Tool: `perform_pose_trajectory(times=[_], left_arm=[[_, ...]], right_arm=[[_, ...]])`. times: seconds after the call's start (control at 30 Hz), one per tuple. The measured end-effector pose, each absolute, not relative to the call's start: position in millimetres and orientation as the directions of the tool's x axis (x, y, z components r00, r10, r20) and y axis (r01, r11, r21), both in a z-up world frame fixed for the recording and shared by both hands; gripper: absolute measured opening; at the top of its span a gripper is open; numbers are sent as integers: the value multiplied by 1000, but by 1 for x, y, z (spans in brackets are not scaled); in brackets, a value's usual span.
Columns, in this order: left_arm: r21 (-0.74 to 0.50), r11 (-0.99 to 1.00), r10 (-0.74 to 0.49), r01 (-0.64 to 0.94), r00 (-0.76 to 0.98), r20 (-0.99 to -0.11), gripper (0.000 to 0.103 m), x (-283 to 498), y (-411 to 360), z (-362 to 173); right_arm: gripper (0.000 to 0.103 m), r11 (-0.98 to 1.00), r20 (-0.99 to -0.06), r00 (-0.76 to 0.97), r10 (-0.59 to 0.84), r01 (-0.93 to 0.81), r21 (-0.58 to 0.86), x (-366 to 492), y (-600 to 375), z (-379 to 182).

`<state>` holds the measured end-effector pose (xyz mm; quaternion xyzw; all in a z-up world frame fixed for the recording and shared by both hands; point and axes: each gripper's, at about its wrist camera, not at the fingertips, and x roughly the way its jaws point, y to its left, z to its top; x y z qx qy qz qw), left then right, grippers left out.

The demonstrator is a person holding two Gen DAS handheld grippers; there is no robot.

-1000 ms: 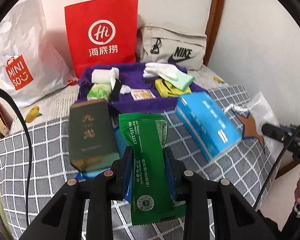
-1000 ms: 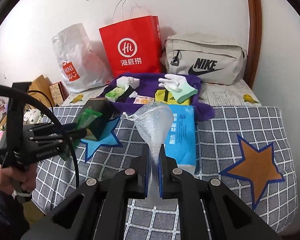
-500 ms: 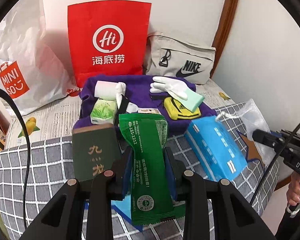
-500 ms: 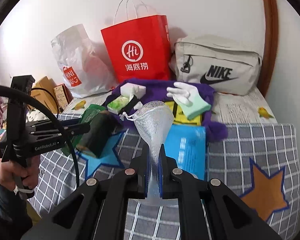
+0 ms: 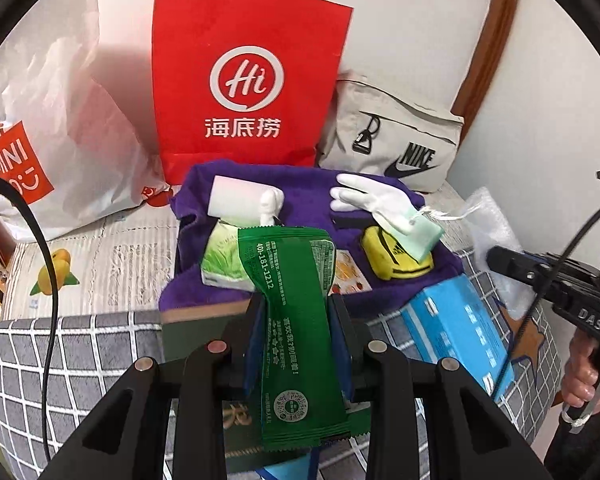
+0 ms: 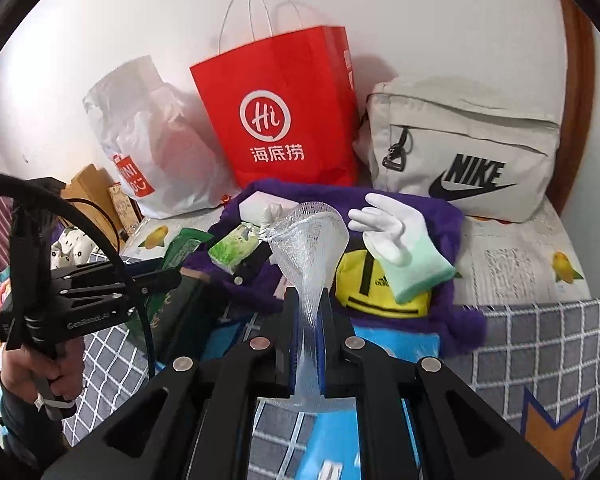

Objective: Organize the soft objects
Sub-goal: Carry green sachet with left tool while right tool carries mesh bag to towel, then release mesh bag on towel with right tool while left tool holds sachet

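The left gripper (image 5: 296, 344) is clamped across the middle of a green packet (image 5: 296, 320), light, crinkly and probably slippery. The right gripper (image 6: 308, 344) pinches a limp mesh bag (image 6: 312, 252), best held low. The purple towel (image 5: 300, 184) lies at 12 o'clock

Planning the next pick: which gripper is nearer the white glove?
Right, as best I can judge. The right gripper, clamping a mesh bag, is beside the white glove; the left gripper is farther left.
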<state>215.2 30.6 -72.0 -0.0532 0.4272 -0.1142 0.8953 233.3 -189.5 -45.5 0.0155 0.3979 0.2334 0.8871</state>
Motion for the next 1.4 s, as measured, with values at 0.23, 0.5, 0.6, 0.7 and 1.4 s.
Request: perform_pose_trajectory(times=[0.23, 0.5, 0.6, 0.7, 1.4], left_arm=[[-201, 971, -237, 129, 609, -757, 29, 233, 42, -76], [-228, 966, -256, 124, 608, -752, 29, 249, 51, -82], [-237, 964, -259, 118, 610, -749, 29, 254, 56, -83], [-249, 961, -269, 120, 608, -747, 29, 259, 59, -85], [-277, 953, -296, 124, 585, -755, 29, 276, 66, -101]], right_arm=[[9, 878, -726, 525, 444, -418, 234, 273, -173, -59], [9, 880, -761, 481, 436, -404, 248, 317, -157, -77], [9, 893, -783, 473, 403, -390, 224, 336, -149, -84], [9, 899, -804, 459, 379, -391, 200, 353, -140, -92], [9, 894, -891, 311, 331, -405, 191, 422, -103, -151]])
